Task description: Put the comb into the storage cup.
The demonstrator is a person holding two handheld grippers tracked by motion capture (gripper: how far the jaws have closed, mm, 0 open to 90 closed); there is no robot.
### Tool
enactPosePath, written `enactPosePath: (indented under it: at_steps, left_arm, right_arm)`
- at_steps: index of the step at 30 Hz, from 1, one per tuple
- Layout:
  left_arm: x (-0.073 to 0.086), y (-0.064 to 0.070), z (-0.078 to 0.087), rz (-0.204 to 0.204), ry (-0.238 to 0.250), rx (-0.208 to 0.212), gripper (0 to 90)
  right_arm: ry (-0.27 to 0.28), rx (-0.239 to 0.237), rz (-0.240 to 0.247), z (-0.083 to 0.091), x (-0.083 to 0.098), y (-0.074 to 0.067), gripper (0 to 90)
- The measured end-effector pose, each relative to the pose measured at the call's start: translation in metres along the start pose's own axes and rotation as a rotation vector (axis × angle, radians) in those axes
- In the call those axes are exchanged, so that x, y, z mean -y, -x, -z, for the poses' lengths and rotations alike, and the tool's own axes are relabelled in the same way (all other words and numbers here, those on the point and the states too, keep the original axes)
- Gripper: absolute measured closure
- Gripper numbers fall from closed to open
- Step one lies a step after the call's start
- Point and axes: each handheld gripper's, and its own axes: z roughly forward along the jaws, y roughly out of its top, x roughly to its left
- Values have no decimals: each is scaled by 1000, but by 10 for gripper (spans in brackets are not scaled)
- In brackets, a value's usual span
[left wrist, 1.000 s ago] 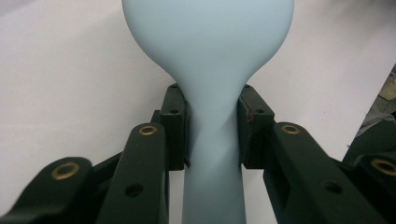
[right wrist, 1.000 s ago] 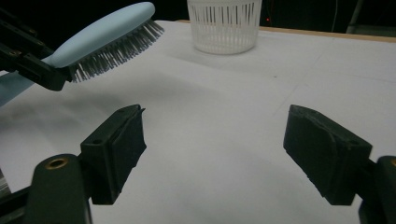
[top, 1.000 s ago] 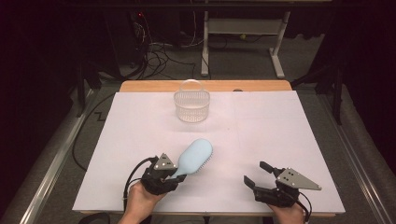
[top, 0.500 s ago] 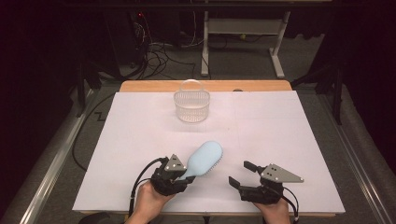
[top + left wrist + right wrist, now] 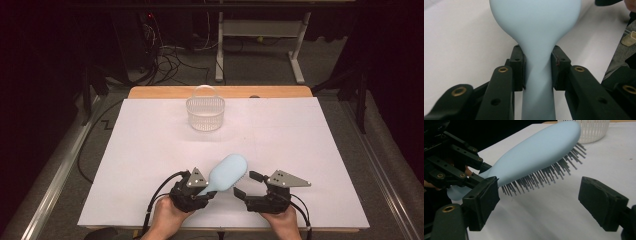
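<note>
A light blue hairbrush (image 5: 229,172) hangs just over the white table sheet, bristles facing down. My left gripper (image 5: 207,189) is shut on its narrow neck; in the left gripper view both pads (image 5: 518,67) press the handle (image 5: 537,75). To the right my right gripper (image 5: 247,184) stands open close beside the brush head. Its jaws have just been opening, with nothing pressed between them. In the right gripper view the brush (image 5: 536,152) slants above and beyond the right gripper (image 5: 549,202), dark bristles (image 5: 549,176) pointing down at the sheet.
A white plastic basket (image 5: 205,112) with a raised handle stands at the back centre of the white sheet (image 5: 310,145). A wooden table edge (image 5: 280,92) runs behind it. Floor rails, cables and a desk frame lie beyond.
The left hand has carried the brush rightwards and the right hand has moved left, so the right gripper is now beside the brush head. The right jaws stand wider.
</note>
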Motion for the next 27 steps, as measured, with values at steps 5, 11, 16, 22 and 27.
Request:
enactPosePath:
  at_steps: [5, 11, 16, 22, 27]
  left_arm:
    - [-2, 1, -1, -2, 4, 6, 690]
    - [-3, 2, -2, -3, 9, 6, 689]
    - [-5, 4, -4, -8, 16, 7, 690]
    - [-7, 7, -6, -19, 25, 11, 689]
    - [-9, 10, -9, -28, 32, 12, 689]
  right_arm:
    - [-5, -22, -20, -7, -1, -1, 158]
    - [-6, -48, -45, -15, -3, -2, 149]
    - [-3, -59, -59, -20, -5, -3, 137]
    - [-13, -54, -73, -28, -6, -5, 107]
    - [-27, -70, -83, -35, -5, -6, 97]
